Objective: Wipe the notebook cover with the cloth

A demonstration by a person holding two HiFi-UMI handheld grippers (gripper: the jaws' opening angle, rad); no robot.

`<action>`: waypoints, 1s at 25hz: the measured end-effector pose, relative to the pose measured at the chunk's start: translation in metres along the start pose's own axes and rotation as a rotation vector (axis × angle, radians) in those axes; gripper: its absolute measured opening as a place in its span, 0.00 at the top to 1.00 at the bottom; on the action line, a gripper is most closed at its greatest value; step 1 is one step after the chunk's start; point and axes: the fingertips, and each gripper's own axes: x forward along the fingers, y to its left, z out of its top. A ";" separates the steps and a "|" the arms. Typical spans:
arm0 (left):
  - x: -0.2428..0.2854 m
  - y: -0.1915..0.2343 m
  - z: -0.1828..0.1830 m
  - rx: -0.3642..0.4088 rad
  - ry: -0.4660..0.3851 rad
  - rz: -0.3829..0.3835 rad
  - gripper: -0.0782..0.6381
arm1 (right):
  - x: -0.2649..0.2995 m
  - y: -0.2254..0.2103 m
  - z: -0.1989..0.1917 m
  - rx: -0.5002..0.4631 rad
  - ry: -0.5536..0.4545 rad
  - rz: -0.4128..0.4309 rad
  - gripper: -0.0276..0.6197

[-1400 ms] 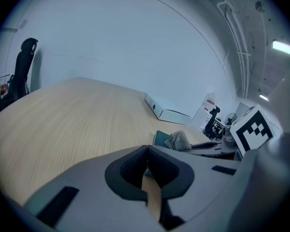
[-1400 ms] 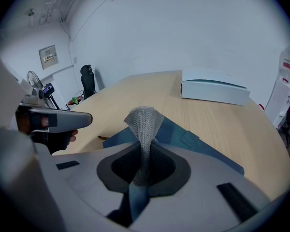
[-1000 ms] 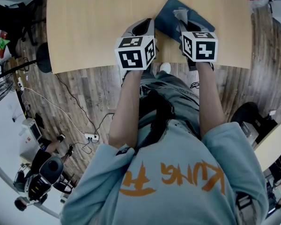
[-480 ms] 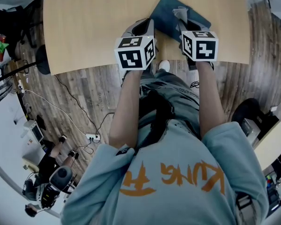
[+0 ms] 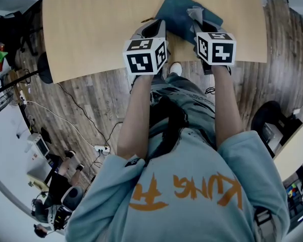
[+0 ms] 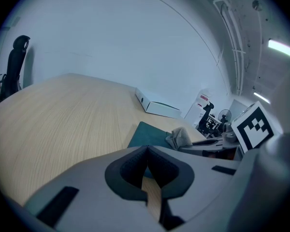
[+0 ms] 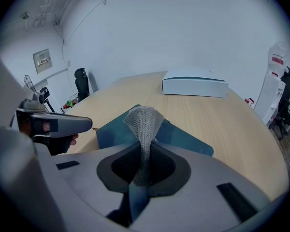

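Grey open-weave fabric: the cloth (image 7: 144,122) is pinched in the right claw (image 7: 144,149), whose jaws are clamped on its lower fold, while the free end rises ahead of the claw and curls over.

**Handling.** By its drape the cloth looks light, soft and limp. It will likely fold under pressure rather than push, so a short grip near the working end seems advisable. The teal notebook (image 7: 186,138) lies flat on the wooden desk (image 5: 91,29), directly ahead of and below the right claw, and ahead and to the right of the left claw (image 6: 148,149). Its cover looks smooth, thin and stiffish. Judged light enough to slide when wiped, it may need pinning at a near corner.

**Left claw.** Jaws together with nothing between them, held above the desk short of the notebook's near-left edge.

**Not verifiable.**
- Whether the cloth's tip touches the cover – no view settles it.
- The notebook's near edge, which is covered by both claws in the head view.
- Any dirt on the cover, or the notebook's thickness.
- The white box (image 7: 195,87) well beyond the right claw – contents unknown.
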 end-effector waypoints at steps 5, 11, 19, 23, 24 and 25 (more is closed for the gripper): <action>0.004 -0.007 -0.001 0.006 0.011 -0.016 0.87 | -0.005 -0.007 -0.002 0.015 -0.001 -0.013 0.91; 0.010 -0.011 -0.004 0.010 0.022 -0.031 0.87 | -0.007 -0.013 -0.006 0.030 -0.003 -0.023 0.91; 0.017 -0.031 -0.010 0.032 0.041 -0.061 0.87 | -0.018 -0.026 -0.014 0.052 -0.010 -0.040 0.91; 0.019 -0.038 -0.012 0.038 0.045 -0.073 0.87 | -0.023 -0.032 -0.019 0.063 -0.014 -0.052 0.91; 0.020 -0.040 -0.013 0.040 0.047 -0.076 0.87 | -0.025 -0.033 -0.020 0.065 -0.015 -0.054 0.91; 0.020 -0.042 -0.013 0.042 0.048 -0.078 0.87 | -0.026 -0.035 -0.021 0.067 -0.015 -0.056 0.91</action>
